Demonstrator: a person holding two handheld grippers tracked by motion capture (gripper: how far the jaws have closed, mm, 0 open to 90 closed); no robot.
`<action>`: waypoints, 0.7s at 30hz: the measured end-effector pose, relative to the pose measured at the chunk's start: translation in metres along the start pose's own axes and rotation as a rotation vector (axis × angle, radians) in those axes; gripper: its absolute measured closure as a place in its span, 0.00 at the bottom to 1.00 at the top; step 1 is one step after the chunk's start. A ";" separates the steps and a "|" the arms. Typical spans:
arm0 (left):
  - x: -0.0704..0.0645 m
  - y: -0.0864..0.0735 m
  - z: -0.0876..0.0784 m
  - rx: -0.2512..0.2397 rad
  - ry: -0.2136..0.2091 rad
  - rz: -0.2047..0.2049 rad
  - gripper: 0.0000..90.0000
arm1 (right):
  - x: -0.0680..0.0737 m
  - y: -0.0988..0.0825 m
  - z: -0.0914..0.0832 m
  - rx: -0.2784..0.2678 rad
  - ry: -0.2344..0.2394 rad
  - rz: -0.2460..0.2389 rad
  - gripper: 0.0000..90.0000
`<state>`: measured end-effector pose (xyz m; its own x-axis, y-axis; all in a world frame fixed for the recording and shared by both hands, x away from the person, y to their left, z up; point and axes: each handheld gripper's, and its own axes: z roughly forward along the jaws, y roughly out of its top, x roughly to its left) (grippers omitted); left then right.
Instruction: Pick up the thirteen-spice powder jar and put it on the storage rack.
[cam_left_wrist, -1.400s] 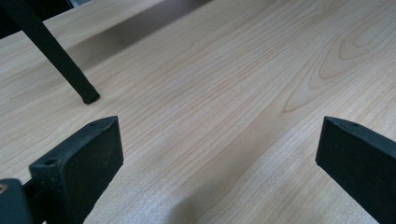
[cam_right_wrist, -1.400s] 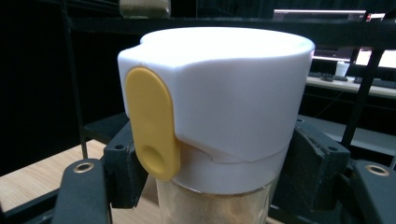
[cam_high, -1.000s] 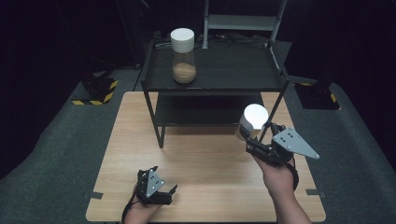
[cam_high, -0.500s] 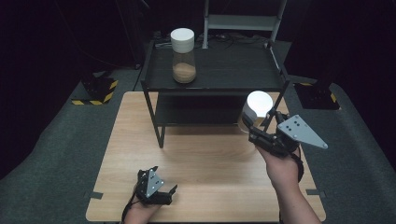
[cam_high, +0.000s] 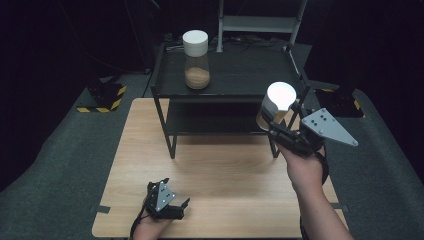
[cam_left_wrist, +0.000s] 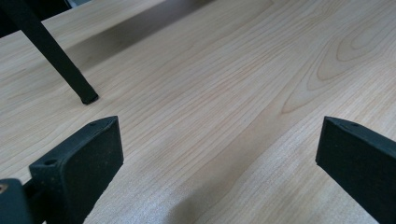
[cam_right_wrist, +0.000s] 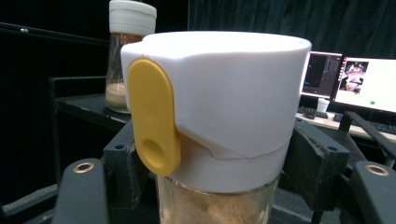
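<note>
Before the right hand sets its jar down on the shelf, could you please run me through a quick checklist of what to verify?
1. Grip: right gripper has a jaw on each side of the held jar, just under its white lid: ok.
2. Jar upright: roughly, in the right gripper view: ok.
3. Yellow flap on the lid shut: looks flush: ok.
4. Landing spot: top shelf of the black rack is bare to the right of the other jar: ok.
5. Height over the shelf: cannot tell.
6. Left gripper open, low over the wooden table, away from the rack: ok.
</note>
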<state>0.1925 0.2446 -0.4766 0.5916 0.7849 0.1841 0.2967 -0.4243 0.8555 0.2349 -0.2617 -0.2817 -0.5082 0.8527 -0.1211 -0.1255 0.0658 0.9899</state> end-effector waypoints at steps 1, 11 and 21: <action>0.000 0.000 0.000 0.000 0.000 0.000 0.01 | 0.000 0.000 0.000 0.000 0.000 0.000 0.33; 0.001 -0.001 0.000 -0.003 -0.004 -0.003 0.01 | -0.005 0.017 0.011 -0.022 -0.015 0.005 0.33; 0.002 -0.001 -0.001 -0.008 -0.007 -0.007 0.01 | -0.003 0.034 0.029 -0.033 -0.020 -0.004 0.33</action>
<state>0.1927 0.2469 -0.4773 0.5948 0.7846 0.1749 0.2948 -0.4154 0.8605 0.2573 -0.2470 -0.2451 -0.4907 0.8626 -0.1229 -0.1559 0.0518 0.9864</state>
